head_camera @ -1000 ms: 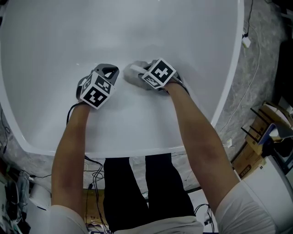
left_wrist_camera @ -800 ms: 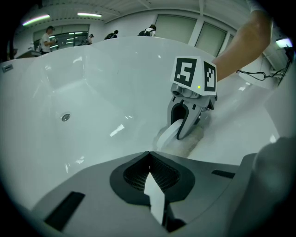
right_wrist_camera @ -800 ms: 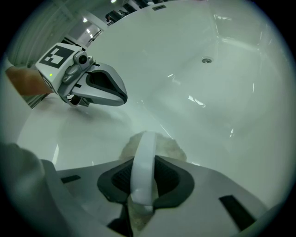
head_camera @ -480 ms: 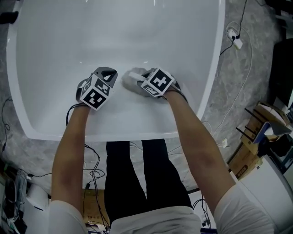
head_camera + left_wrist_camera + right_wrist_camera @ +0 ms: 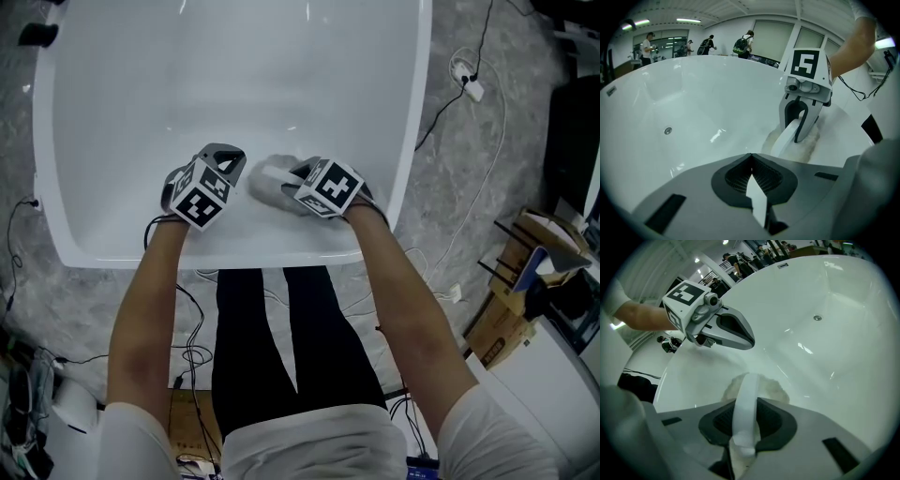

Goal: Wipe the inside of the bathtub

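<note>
From the head view, the white bathtub (image 5: 420, 103) fills the top of the picture, and both grippers work low on its near inner wall, just inside the near rim. The right gripper (image 5: 289, 174) presses a fluffy pale wiping pad (image 5: 263, 180) to the wall; the left gripper (image 5: 225, 156) sits just beside the pad, on its left, apart from it. The enamel looks evenly white and glossy, so wiped and unwiped parts cannot be told apart. Judging by the pad's place, the far wall and the floor probably remain to be done. In the left gripper view, the left gripper's own jaws meet, with only a thin pale slit between them and nothing held. Ahead of them, the right gripper clamps the pad's white strap (image 5: 786, 137), the pad squashed against the curved wall, and a small round metal fitting (image 5: 668, 131) shows farther along the tub. In the right gripper view, the right jaws are closed on that strap, which runs up the middle. The pad bulges just beyond the jaw tips, touching the tub.
</note>
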The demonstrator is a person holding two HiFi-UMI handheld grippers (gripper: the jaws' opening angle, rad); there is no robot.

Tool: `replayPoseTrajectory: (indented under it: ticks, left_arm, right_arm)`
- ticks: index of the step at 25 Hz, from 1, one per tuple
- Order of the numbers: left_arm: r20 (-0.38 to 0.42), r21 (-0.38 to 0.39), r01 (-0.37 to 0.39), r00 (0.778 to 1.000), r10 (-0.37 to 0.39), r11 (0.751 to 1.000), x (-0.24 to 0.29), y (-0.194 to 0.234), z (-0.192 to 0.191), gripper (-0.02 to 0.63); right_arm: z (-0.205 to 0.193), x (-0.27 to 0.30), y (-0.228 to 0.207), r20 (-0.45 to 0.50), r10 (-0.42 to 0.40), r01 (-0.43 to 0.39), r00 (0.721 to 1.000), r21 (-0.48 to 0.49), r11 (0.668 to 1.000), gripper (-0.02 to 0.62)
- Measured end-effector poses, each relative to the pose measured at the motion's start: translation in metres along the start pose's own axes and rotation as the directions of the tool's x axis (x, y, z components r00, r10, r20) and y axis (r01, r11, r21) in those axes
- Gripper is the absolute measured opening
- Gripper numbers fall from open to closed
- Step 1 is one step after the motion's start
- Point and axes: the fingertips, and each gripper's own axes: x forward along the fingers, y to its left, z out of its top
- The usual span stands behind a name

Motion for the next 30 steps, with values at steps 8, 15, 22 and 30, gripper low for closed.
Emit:
replayPoseTrajectory:
  ticks: [8, 15, 22, 30]
  left_arm:
    - [0.021, 0.009, 0.016, 1.000, -0.016, 1.000, -0.027, -0.023, 0.003, 0.011]
    - [-0.013, 0.056, 0.061, 0.998, -0.061, 0.997, -0.051, -0.042, -0.006, 0.011]
    - [-0.012, 0.053, 0.050, 0.999, -0.050, 0.997, -0.072, -0.042, -0.006, 0.011]
    - [-0.018, 0.052, 0.062, 0.998, -0.061, 0.997, -0.094, -0.041, -0.019, 0.011]
  right_arm:
    - [-0.005, -0.042, 0.045, 0.060, 0.074, -0.072, 0.995, -0.046, 0.996, 0.092]
    - [-0.005, -0.071, 0.079, 0.123, 0.157, -0.150, 0.980, -0.059, 0.987, 0.092]
    - [0.001, -0.089, 0.103, 0.139, 0.219, -0.208, 0.966, -0.085, 0.974, 0.092]
    - [0.023, -0.084, 0.127, 0.153, 0.282, -0.267, 0.947, -0.113, 0.957, 0.092]
